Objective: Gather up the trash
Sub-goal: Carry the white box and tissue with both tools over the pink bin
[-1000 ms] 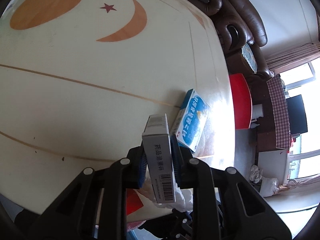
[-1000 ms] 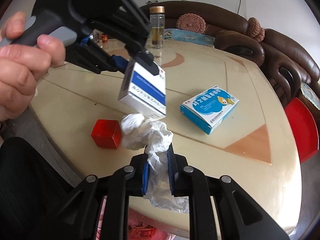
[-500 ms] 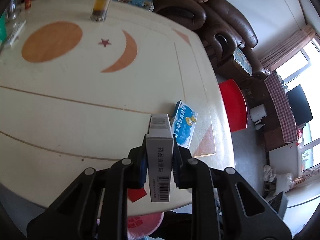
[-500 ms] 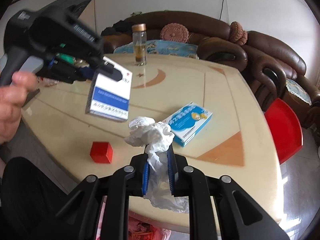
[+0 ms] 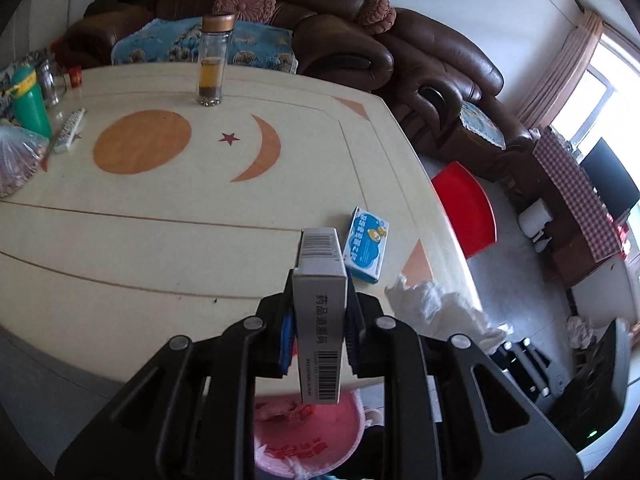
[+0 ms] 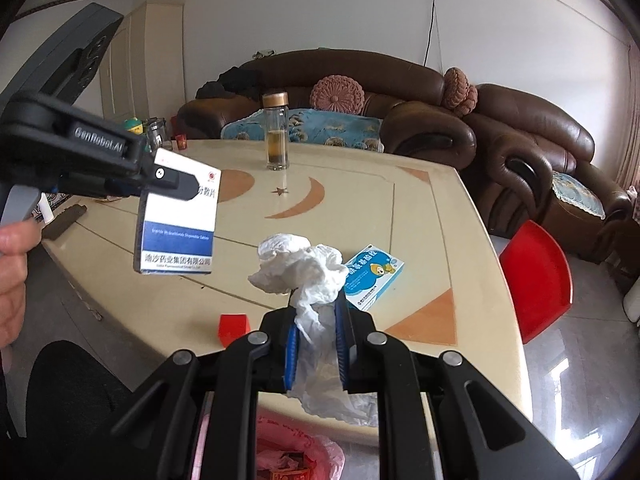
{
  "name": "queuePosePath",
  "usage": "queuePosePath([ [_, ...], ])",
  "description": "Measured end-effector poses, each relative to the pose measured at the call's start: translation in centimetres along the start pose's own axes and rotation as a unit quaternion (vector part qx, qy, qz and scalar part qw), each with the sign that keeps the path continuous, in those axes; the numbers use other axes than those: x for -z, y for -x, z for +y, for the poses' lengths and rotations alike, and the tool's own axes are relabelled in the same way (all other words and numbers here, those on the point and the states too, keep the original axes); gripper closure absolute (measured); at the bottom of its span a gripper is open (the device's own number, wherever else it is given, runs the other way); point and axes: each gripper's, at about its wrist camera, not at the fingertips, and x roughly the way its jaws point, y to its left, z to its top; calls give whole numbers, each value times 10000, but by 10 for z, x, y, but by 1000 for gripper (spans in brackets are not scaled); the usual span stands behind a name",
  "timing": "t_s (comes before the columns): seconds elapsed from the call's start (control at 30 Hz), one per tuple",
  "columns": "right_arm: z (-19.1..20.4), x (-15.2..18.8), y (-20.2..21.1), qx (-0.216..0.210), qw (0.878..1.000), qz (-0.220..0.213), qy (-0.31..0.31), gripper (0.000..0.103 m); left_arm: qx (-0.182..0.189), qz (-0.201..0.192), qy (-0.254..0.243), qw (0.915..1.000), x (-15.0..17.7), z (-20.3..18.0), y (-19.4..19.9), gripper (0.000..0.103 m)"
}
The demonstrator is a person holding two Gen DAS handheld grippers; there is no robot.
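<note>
My left gripper [image 5: 319,304] is shut on a white and blue medicine box [image 5: 320,316], held edge-up above the table's near side. From the right wrist view the same medicine box [image 6: 176,220] hangs in the air at the left, clamped in the left gripper [image 6: 176,184]. My right gripper [image 6: 316,316] is shut on a crumpled white tissue [image 6: 304,268], lifted off the table; the tissue [image 5: 436,304] also shows at the right in the left wrist view. A light blue box [image 6: 370,276] lies flat on the table. Below the table edge sits a pink-lined trash bin [image 5: 308,436].
A small red cube [image 6: 234,326] rests near the table's front edge. A glass bottle [image 5: 212,64] with a gold cap stands at the far side. A green bottle [image 5: 30,104], a remote and a bag crowd the far left. A red stool [image 6: 536,280] and brown sofas flank the right.
Both grippers have risen and pulled back from the table with their loads. The medicine box has rolled upright and moved left; the trash bin now shows under both grippers.
</note>
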Motion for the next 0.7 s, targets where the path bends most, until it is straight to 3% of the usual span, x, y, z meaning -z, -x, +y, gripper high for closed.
queuePosePath([
  [0.7,27,17,89,101,9998,-179,-12,87,-160,-159,-736,9970,85,-29,57,82],
])
